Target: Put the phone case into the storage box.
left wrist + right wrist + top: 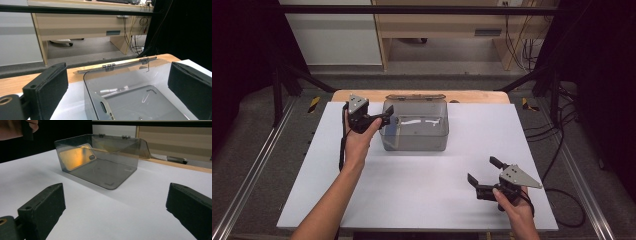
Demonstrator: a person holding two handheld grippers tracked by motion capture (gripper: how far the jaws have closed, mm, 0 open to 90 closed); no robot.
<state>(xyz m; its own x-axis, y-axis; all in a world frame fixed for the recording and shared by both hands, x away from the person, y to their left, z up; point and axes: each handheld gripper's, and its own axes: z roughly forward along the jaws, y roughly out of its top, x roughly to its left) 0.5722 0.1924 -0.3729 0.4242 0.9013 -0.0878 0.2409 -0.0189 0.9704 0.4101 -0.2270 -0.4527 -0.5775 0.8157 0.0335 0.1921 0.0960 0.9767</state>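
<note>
A white table [412,190] carries a clear plastic box [415,126] near its far edge, with the hinged lid [414,97] folded back behind it. A phone [76,155] leans inside against the box's left wall. The left gripper [384,119] hovers at the box's left rim, its jaws spread wide, one outside the wall and one over the inside. The right gripper [484,170] sits well apart toward the near right corner, jaws wide and holding nothing.
</note>
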